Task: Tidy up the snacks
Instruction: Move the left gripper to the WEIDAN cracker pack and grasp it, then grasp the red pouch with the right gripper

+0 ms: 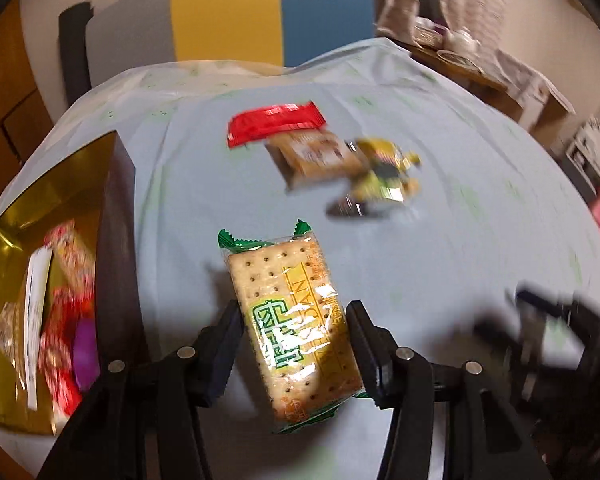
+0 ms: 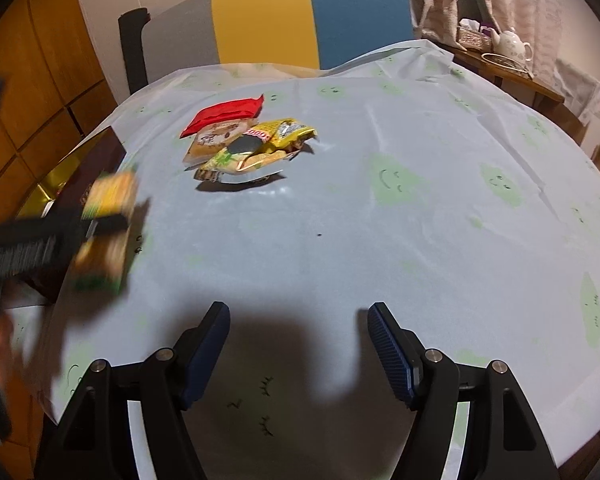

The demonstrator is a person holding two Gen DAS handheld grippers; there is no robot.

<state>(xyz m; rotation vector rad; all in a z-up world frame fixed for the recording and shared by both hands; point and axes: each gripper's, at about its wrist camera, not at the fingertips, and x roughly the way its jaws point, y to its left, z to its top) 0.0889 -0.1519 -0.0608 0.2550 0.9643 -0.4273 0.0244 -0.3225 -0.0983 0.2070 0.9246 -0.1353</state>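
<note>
Gripping cracker pack, left gripper angled down

- cracker pack: tan crackers dotted with holes, clear wrap, green zigzag ends, yellow band, green-and-white logo
- box: shiny gold inside, dark brown outer wall
- snacks in box: red-and-white wrappers, one purple piece, white strip; blurred
- red packet: plain glossy red
- tan packet: light brown, print too blurred to read
- yellow wrappers: yellow with green and black print, foil glints
- cloth: pale blue, light green smiley blobs, black eyelash marks
- chair: grey, yellow, blue vertical panels, black frame
- pads: ribbed dark blue on black fingers
</note>
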